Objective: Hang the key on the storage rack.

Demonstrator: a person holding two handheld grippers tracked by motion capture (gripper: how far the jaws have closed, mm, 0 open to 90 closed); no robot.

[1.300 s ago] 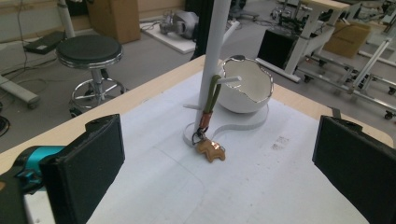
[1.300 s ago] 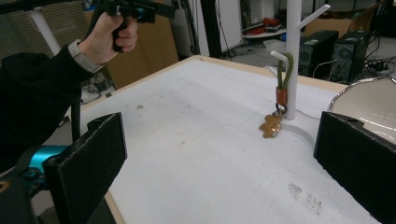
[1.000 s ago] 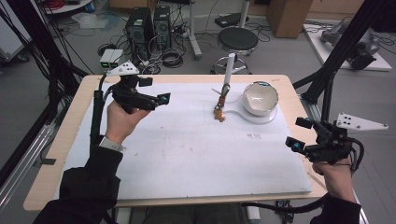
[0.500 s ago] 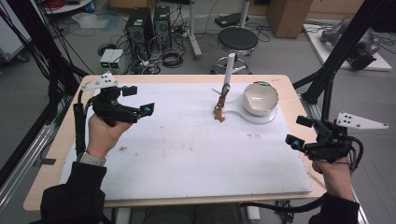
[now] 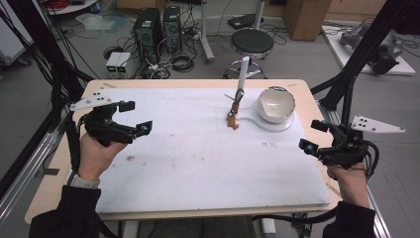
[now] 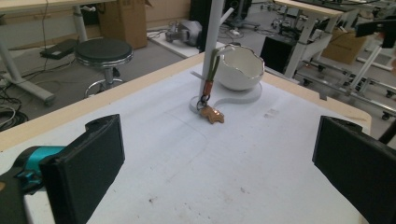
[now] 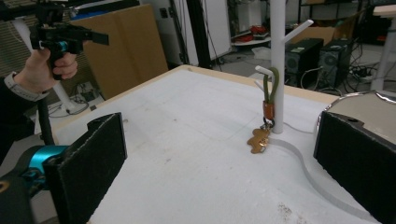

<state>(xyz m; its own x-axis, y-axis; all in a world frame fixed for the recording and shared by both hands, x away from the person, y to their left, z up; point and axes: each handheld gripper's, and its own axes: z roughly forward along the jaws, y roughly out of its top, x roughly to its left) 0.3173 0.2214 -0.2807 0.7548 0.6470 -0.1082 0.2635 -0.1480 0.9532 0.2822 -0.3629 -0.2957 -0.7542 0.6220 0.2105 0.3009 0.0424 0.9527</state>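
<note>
In the high view, the left gripper (image 5: 133,116) is held above the white mat (image 5: 198,158) near the table's left edge, its jaws spread and holding nothing. The right gripper (image 5: 313,135) is held just off the mat's right edge, jaws likewise released and empty. At the far middle of the mat a white peg stand (image 5: 242,79) is set beside a white bowl (image 5: 275,104); a keychain (image 5: 233,116) hangs from a lower peg by its green loop, its brown charm resting on the mat. Both grippers appear parked well apart from it, probably so the stand is left clear. Compared with a second ago, the left gripper has been drawn left and toward the person; the right one has barely changed.

In the left gripper view, the keychain (image 6: 210,109) is seen ahead between the parted jaws, with the bowl (image 6: 240,67) behind it.

In the right gripper view, the keychain (image 7: 264,126) hangs from the stand (image 7: 278,60), and the person's left hand (image 7: 49,67) is seen raised at the far side.
</note>
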